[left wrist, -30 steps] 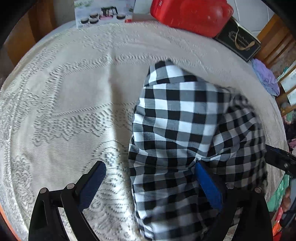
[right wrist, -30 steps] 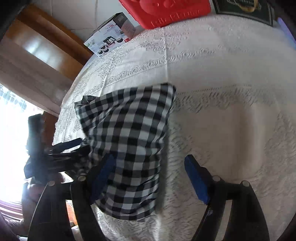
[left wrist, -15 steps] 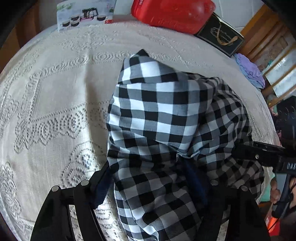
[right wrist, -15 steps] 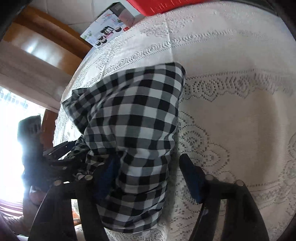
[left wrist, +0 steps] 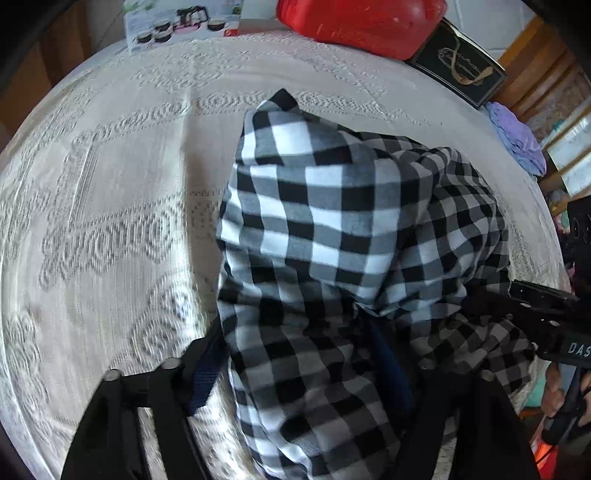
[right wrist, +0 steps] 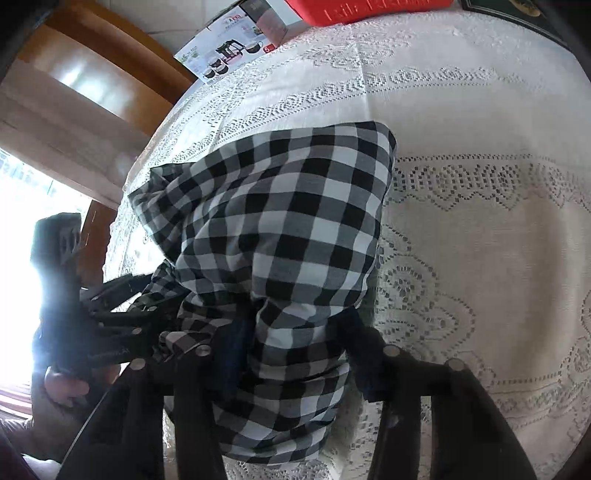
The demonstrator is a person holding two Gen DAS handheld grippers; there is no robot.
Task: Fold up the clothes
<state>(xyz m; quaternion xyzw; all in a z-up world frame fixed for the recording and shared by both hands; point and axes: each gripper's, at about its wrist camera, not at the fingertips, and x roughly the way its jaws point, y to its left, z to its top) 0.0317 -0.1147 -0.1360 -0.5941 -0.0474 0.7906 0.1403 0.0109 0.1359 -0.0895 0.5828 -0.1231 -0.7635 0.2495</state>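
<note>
on the lace tablecloth (left wrist: 110, 192) both the left gripper (left wrist: 295, 354) and right gripper (right wrist: 291, 339), spread wide a second ago, have clenched on the checked garment (left wrist: 325, 236), readying a fold.

Soft matt checked cloth garment (left wrist: 325, 229) lies on a rough lace tablecloth (left wrist: 110, 206); glossy red plastic container (left wrist: 362, 18).

The garment (left wrist: 325, 236) lies on the tabletop (left wrist: 110, 192), between both claws; boxes (left wrist: 173, 22) stand behind it.
</note>
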